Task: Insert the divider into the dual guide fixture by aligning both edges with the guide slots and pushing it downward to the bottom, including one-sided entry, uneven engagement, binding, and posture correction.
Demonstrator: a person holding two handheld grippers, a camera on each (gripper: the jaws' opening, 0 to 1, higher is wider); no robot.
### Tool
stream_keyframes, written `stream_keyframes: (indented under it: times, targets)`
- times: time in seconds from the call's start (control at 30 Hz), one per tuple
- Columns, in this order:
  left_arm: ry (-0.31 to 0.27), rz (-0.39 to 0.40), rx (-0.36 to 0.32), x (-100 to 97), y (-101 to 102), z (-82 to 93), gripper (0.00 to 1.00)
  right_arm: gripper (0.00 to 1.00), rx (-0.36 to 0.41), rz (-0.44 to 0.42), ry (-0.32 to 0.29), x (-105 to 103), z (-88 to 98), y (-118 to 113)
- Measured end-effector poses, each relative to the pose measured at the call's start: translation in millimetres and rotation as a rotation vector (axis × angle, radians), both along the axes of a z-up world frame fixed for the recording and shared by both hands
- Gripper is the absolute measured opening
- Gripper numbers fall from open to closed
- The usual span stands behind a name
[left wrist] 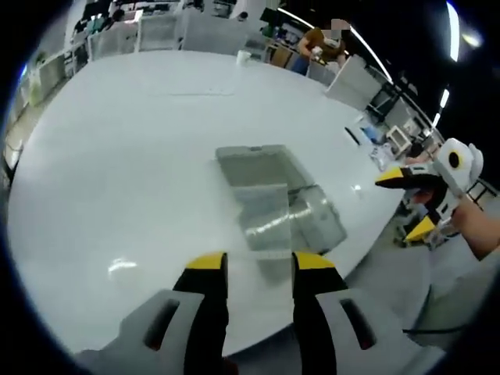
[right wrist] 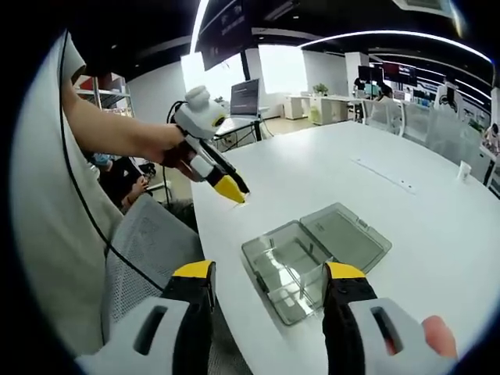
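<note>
A clear plastic box, the guide fixture (left wrist: 301, 211) (right wrist: 293, 269), lies on the white table (left wrist: 133, 156) (right wrist: 406, 187) with its flat lid (left wrist: 254, 160) (right wrist: 348, 234) folded open. A clear panel, the divider (left wrist: 264, 219), appears to stand upright at the box's near end; I cannot tell how it sits in the slots. My left gripper (left wrist: 259, 269) (right wrist: 230, 189) is open just short of the divider, with nothing between its jaws. My right gripper (right wrist: 269, 285) (left wrist: 408, 203) is open too, off the table's edge beside the box.
The box sits close to the table's curved edge (left wrist: 367, 242). A grey mesh chair (right wrist: 144, 238) stands below that edge. Small items (left wrist: 373, 148) lie on the table farther along. A person (left wrist: 319, 43) sits at the far side, beyond desks and monitors.
</note>
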State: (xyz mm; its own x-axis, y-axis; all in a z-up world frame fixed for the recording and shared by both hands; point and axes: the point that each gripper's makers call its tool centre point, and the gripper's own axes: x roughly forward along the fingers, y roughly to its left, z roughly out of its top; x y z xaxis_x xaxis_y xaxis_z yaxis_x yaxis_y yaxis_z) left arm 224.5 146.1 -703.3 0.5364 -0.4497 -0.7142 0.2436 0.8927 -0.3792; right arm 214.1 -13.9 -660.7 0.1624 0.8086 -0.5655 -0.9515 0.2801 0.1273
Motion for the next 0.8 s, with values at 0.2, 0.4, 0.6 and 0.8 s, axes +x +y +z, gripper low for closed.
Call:
stream_keyframes:
  times: [0.2,0.4,0.6,0.8]
  targets:
    - [-0.030,-0.012,-0.039,-0.1,-9,9.7,0.28,0.52,0.027,-0.010,0.008,2,6.0,1]
    - [-0.066,-0.033,-0.073,-1.6,-20,21.0,0.28,0.52,0.053,-0.023,0.022,4,10.5,1]
    - [-0.081,-0.047,-0.100,-3.6,-27,27.8,0.28,0.51,0.075,-0.033,0.031,4,15.2,2]
    - [-0.100,-0.064,-0.130,-4.4,-35,34.1,0.28,0.51,0.099,-0.039,0.039,5,20.0,2]
